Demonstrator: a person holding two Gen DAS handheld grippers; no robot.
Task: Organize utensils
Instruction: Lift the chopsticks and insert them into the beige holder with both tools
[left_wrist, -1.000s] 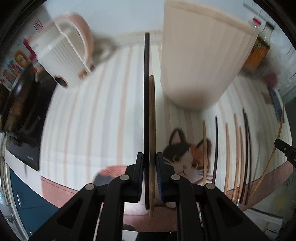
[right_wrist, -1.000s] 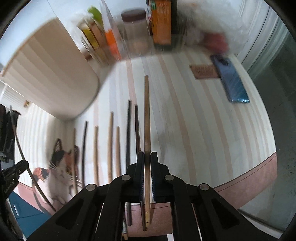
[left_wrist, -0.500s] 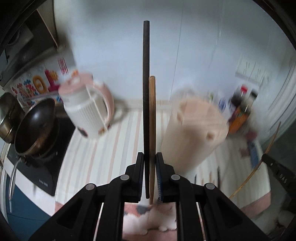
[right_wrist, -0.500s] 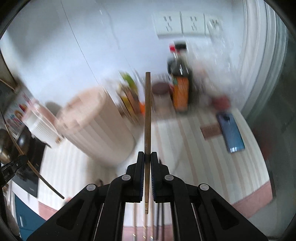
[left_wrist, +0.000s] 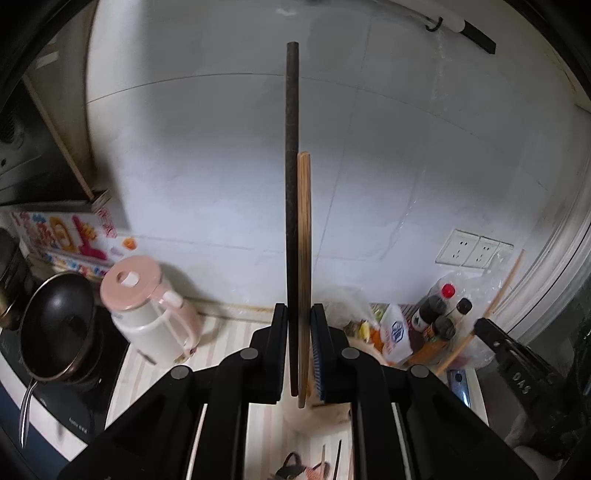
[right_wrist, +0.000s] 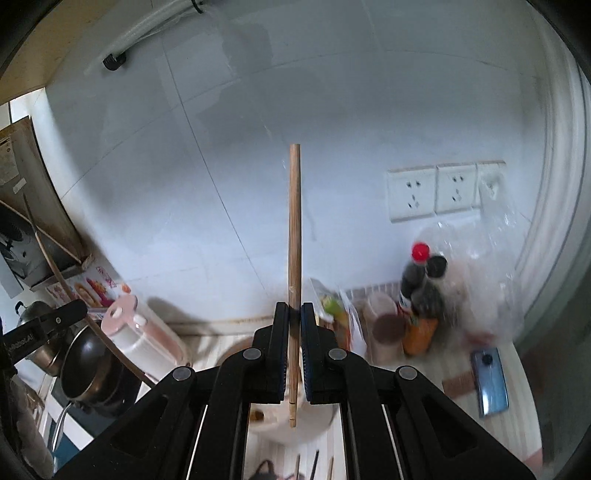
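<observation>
My left gripper (left_wrist: 298, 314) is shut on two chopsticks, a dark one (left_wrist: 291, 177) and a light wooden one (left_wrist: 304, 229), both pointing up at the wall. My right gripper (right_wrist: 294, 314) is shut on one light wooden chopstick (right_wrist: 294, 229), also upright. Both grippers are raised above the pink-beige utensil holder (right_wrist: 273, 424), whose rim shows below the fingers, also in the left wrist view (left_wrist: 317, 417). Several chopsticks (right_wrist: 314, 467) lie on the striped cat mat (left_wrist: 295, 467) below. The right gripper (left_wrist: 517, 373) shows at the right of the left wrist view.
A pink kettle (left_wrist: 147, 314) and a black pan (left_wrist: 55, 328) on the stove stand at the left. Sauce bottles (right_wrist: 421, 291), snack bags (left_wrist: 391, 332) and a blue phone (right_wrist: 489, 384) are at the right, under wall sockets (right_wrist: 436, 190).
Both grippers have lifted and tilted upward with their chopsticks, from low over the mat to high above the holder, now facing the wall.
</observation>
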